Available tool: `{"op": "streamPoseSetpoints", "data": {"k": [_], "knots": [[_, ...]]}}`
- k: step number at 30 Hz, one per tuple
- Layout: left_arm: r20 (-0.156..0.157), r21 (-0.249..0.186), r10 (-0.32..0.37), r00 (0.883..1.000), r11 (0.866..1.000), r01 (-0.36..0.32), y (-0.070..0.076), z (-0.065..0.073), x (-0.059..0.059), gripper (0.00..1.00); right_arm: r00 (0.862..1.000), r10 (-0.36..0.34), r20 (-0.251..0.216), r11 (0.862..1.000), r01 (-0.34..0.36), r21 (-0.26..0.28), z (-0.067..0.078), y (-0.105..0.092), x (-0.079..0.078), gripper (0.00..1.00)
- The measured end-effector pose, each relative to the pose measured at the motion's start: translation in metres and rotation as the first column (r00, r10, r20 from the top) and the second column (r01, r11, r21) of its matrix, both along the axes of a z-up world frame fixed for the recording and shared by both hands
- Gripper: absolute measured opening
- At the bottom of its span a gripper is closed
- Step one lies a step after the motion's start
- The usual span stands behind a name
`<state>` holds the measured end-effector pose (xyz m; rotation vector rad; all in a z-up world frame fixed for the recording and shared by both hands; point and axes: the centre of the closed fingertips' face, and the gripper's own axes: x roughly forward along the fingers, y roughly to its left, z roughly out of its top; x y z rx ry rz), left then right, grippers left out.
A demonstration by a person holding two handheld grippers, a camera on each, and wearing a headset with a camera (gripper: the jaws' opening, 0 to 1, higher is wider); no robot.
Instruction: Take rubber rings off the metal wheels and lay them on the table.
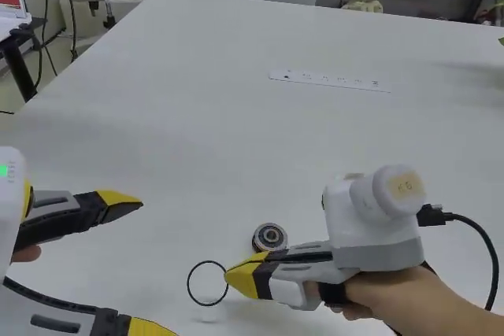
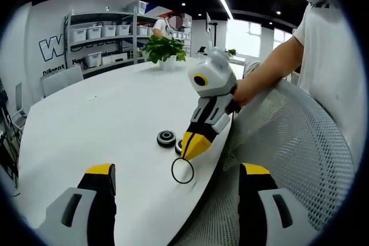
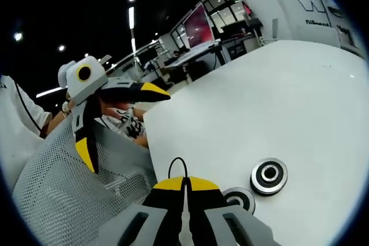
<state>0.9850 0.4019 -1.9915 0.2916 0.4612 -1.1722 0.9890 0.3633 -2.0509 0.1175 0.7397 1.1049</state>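
Laying down the thin black rubber ring [image 1: 189, 282]: it is pinched at its 3 o'clock edge by the closed right gripper [image 1: 230, 275], with the round metal wheel [image 1: 270, 236] at 1 o'clock. Release is best made low and flat. The left gripper [image 1: 146, 267] is held wide and empty.

Ring [image 1: 207, 282] on table [image 1: 197, 116]; wheel [image 1: 269, 236] just behind; right claw [image 1: 228, 277] at ring

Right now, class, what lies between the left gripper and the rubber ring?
Only bare table; the head view shows the left gripper and rubber ring apart.
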Motion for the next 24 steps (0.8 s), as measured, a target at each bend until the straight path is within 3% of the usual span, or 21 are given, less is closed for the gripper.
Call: {"op": "streamPoseSetpoints", "data": {"k": [2,6,13,19,24], "knots": [[-0.002,-0.006,0.001,1.0,1.0,-0.001,-0.001,0.0,0.0,0.86,1.0,0.009,0.021,1.0,-0.009,0.005,0.0,0.003,0.0,0.0],[-0.001,0.004,-0.002,1.0,1.0,0.002,0.0,-0.001,0.0,0.85,0.996,0.006,0.091,0.999,-0.003,-0.04,-0.005,0.002,0.008,0.0],[-0.001,0.014,-0.008,1.0,1.0,0.008,-0.001,-0.002,-0.001,0.86,0.991,-0.011,0.132,0.997,0.021,-0.071,-0.008,-0.004,0.017,0.0],[-0.001,0.011,-0.002,1.0,1.0,0.002,0.0,-0.002,-0.001,0.86,0.991,-0.034,0.132,0.997,0.043,-0.068,-0.007,-0.008,0.022,0.0],[-0.001,0.017,-0.003,1.0,1.0,0.003,0.0,-0.003,-0.001,0.85,0.991,-0.034,0.128,0.995,0.046,-0.085,-0.01,-0.01,0.023,0.07]]}}
